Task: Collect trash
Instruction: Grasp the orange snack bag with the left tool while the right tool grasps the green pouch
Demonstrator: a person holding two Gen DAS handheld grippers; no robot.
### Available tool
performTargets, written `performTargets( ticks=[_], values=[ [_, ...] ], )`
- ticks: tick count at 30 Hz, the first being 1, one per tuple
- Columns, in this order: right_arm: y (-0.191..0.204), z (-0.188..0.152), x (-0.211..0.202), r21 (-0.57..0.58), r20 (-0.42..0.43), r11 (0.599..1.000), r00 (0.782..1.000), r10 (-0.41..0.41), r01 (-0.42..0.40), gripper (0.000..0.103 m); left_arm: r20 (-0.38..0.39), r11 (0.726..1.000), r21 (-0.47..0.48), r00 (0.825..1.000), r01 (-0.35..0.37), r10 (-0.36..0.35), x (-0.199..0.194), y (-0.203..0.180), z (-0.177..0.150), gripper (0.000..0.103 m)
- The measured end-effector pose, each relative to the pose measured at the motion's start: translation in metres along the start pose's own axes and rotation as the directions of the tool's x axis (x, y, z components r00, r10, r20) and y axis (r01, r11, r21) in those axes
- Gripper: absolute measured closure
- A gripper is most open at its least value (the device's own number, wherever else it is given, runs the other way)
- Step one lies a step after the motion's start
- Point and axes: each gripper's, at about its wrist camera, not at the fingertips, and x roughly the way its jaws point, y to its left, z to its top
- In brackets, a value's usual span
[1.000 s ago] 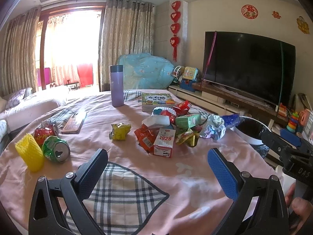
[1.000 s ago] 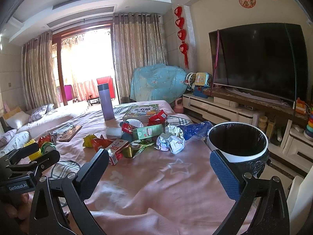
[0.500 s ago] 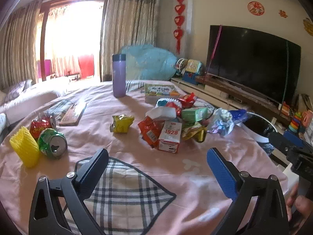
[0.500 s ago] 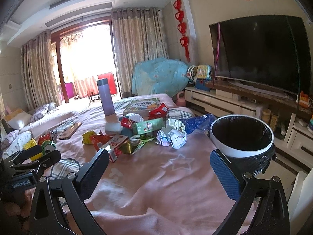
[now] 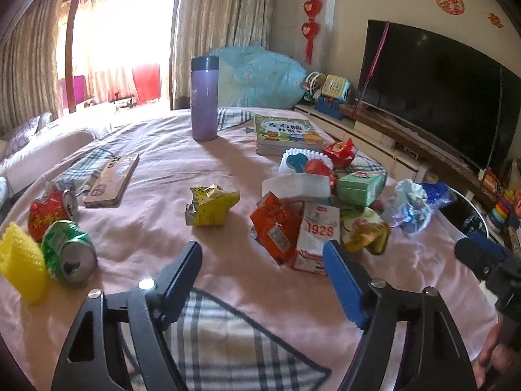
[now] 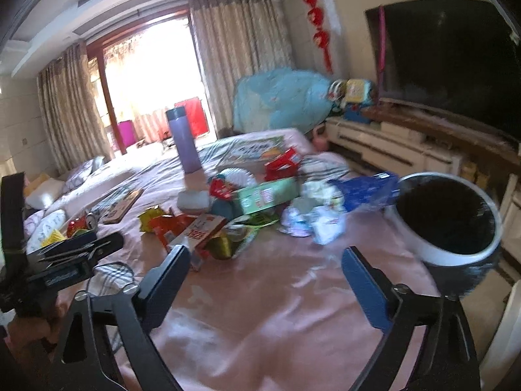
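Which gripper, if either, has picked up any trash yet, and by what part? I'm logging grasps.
Neither. The left gripper and right gripper are both empty, jaws closing on nothing above the pink tablecloth.

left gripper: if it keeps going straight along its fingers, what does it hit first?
Probably the pink tablecloth just ahead; the left gripper points downward, jaws closing on nothing. On a shallower line, likely the crumpled orange snack wrapper and white "1928" carton slightly right. Depth is unclear.

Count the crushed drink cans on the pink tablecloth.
2, both at the table's left edge: a crushed green aluminium can beside the yellow foam net, and a crushed red can just behind it. The central pile may hide more.
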Motion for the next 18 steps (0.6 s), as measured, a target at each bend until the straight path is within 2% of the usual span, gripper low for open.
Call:
performTargets(
  ticks=[3,7,14,18],
  values=[
    [0.008,0.005,0.023,0.018,-0.048,0.999,0.998,0.049,-0.049,0.024,-0.034,1.0,-0.005,0.999,0.009,-0.009,0.022,0.005,0.01,0.035],
    [0.013,0.012,0.05,0.036,-0.101,0.997,0.992,0.073,-0.07,0.029,-0.083,0.999,-0.015,0.996,0.028,-0.029,0.051,0.011,0.02,0.04],
    [0.003,0.019,0.096,0.121,-0.194,0.989,0.975,0.11,-0.088,0.031,-0.173,0.997,-0.03,0.982,0.075,-0.079,0.103,0.013,0.033,0.041],
    [-0.005,0.015,0.123,0.195,-0.261,0.973,0.95,0.17,-0.121,0.033,-0.208,0.992,-0.05,0.971,0.114,-0.122,0.124,0.015,0.035,0.054]
  ],
)
